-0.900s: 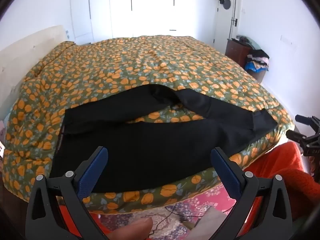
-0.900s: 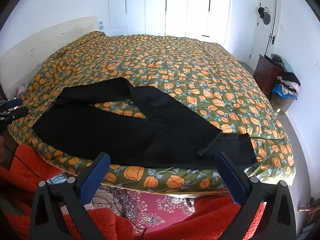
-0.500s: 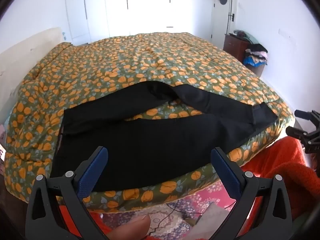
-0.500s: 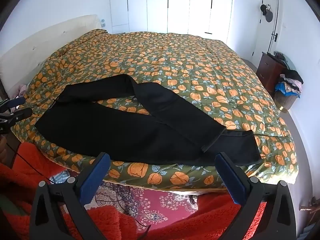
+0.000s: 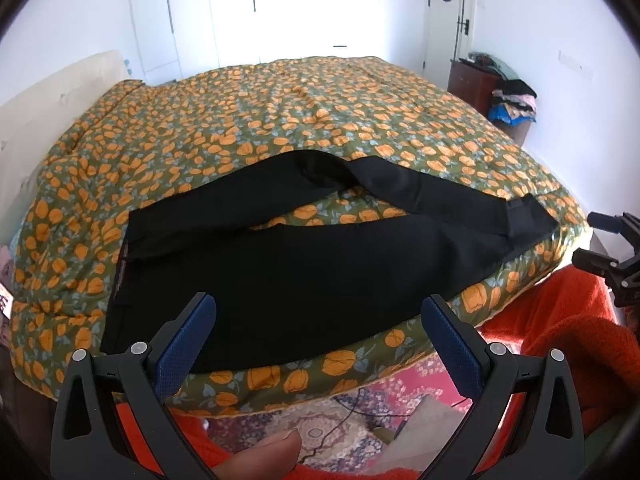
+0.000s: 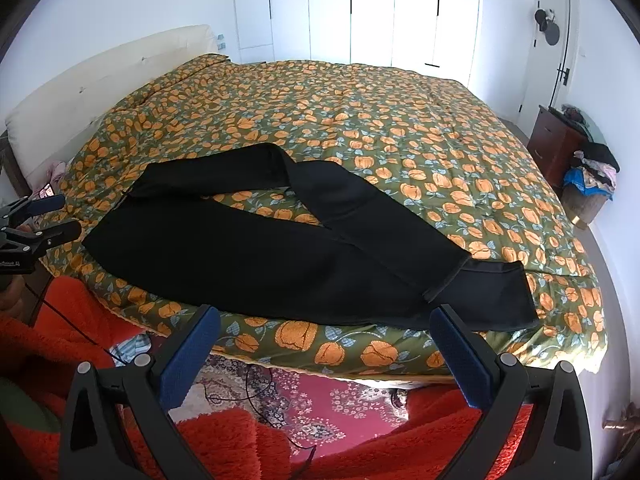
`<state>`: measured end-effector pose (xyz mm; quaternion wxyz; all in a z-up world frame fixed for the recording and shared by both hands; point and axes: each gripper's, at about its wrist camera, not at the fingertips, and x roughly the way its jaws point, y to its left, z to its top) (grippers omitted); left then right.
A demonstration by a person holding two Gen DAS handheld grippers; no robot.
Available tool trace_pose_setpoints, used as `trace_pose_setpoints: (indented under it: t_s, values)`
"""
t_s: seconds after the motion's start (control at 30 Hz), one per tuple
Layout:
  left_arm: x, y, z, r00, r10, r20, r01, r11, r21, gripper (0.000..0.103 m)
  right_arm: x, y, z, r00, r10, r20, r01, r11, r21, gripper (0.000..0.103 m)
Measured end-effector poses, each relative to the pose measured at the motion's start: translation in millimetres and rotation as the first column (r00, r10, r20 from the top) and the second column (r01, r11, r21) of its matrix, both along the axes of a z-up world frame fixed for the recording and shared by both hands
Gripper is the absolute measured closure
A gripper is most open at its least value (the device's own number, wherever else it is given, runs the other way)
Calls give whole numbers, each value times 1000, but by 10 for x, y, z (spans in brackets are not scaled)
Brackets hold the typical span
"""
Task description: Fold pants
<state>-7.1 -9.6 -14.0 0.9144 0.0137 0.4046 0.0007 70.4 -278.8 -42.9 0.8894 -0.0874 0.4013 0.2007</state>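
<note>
1. Left gripper (image 5: 318,336): I hold it spread wide, nothing between its blue pads, hovering off the near edge of the bed (image 5: 280,128). The waist end of the black pants (image 5: 280,272) lies just ahead of it and slightly to its left.

2. Black pants: I read 2 legs, spread flat on the floral quilt along the near edge. The long axis runs crosswise to both claws, waist toward the left, cuffs toward the right. The far leg bows away from me, leaving a patch of quilt showing between the legs, then crosses back over the near leg close to the cuffs.

3. Right gripper (image 6: 324,338): spread wide too, empty, also short of the bed. The cuff end (image 6: 488,292) lies just ahead and to its right.

4. Judgement: left gripper is nearer the waist, right gripper nearer the cuffs; neither touches cloth yet, so folding has not begun.
</note>
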Motion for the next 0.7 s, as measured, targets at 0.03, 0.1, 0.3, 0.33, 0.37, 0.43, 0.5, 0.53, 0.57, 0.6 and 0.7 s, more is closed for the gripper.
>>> trace_pose_setpoints:
  t_s: [0.03, 0.1, 0.3, 0.33, 0.37, 0.43, 0.5, 0.53, 0.57, 0.6, 0.7]
  values:
    - [-2, -5, -3, 1000, -1, -1, 1, 1000, 0, 1, -2, 4, -4, 1000, 1, -1, -1, 1000, 1, 0]
    - [-7, -14, -3, 1000, -5, -3, 5, 1000, -1, 1, -6, 1, -11, 1000, 2, -5, -2, 1000, 3, 0]
    - [-19, -50, -9, 1000, -14, -5, 14, 1000, 4, 1, -13, 3, -18, 1000, 4, -6, -4, 1000, 5, 0]
    - [-20, -57, -12, 1000, -16, -5, 16, 1000, 3, 1, -20, 10, -18, 1000, 6, -7, -5, 1000, 6, 0]
    - [-17, -59, -11, 1000, -17, -6, 17, 1000, 3, 1, -27, 20, -23, 1000, 7, -7, -7, 1000, 8, 0]
    - [-17, -65, -16, 1000, -18, -8, 18, 1000, 3, 1, -36, 27, -33, 1000, 8, -10, -8, 1000, 11, 0]
    - [-16, -61, -11, 1000, -18, -10, 18, 1000, 2, 1, -32, 26, -38, 1000, 11, -13, -11, 1000, 13, 0]
    - [-18, -62, -10, 1000, -19, -10, 19, 1000, 2, 1, -32, 29, -42, 1000, 11, -15, -11, 1000, 13, 0]
    - [-14, -65, -12, 1000, -18, -8, 18, 1000, 3, 1, -33, 31, -44, 1000, 12, -16, -12, 1000, 14, 0]
    - [-12, -64, -11, 1000, -18, -8, 18, 1000, 3, 1, -31, 31, -45, 1000, 13, -16, -13, 1000, 14, 0]
    - [-15, -69, -17, 1000, -20, -10, 20, 1000, 2, 1, -29, 31, -46, 1000, 13, -17, -13, 1000, 13, 0]
